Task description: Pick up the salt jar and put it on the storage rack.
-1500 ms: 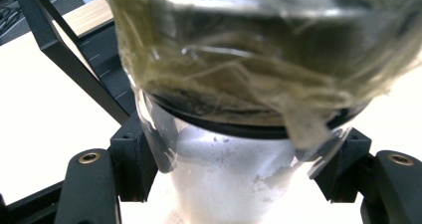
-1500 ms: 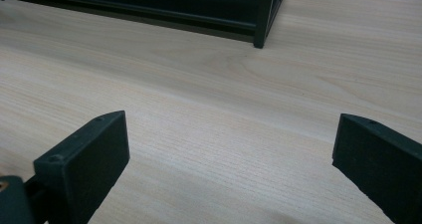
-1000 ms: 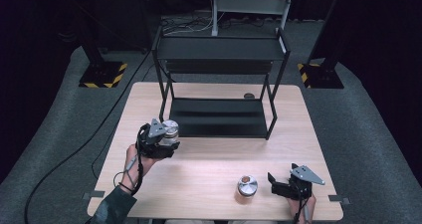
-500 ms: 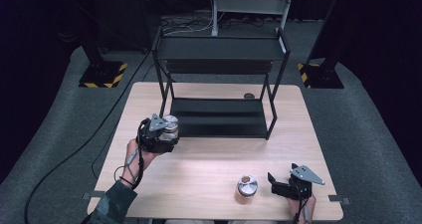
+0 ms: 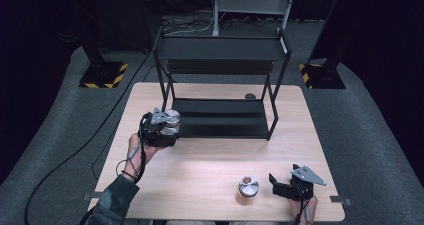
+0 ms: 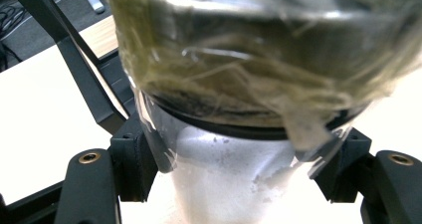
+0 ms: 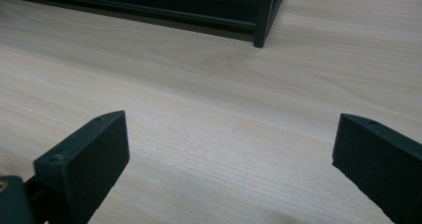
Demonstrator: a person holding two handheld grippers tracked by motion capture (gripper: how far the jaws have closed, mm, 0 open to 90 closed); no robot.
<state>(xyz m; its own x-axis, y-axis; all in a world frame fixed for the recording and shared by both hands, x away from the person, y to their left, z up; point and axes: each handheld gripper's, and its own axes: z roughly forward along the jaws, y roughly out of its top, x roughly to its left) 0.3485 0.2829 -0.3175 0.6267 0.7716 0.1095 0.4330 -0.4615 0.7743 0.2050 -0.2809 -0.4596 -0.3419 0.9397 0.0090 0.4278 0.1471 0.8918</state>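
A glass jar (image 5: pixel 172 119) with a metal lid hangs just above the table at the left front corner of the black rack (image 5: pixel 272 85). My left gripper (image 5: pixel 167 129) is shut on it. In the left gripper view the jar (image 6: pixel 249 84) looms close, holding dried greenish strands, with both pads of that gripper (image 6: pixel 239 164) pressed on its sides. A second jar (image 5: pixel 247 189) with a metal lid stands near the table's front edge. Just right of it my right gripper (image 5: pixel 275 185) rests open, jaws pointing left. Only bare wood lies between the spread jaws of this gripper (image 7: pixel 229 159).
The rack's lower shelf (image 5: pixel 220 125) is bare, and its upper shelf (image 5: pixel 220 49) sits high above. A small dark round thing (image 5: pixel 250 96) lies on the wooden table (image 5: pixel 200 170) behind the rack. Black stands with striped bases (image 5: pixel 102 77) are on the floor.
My left gripper has edged slightly up and towards the rack with the jar in it. The right gripper and the second jar have stayed put.
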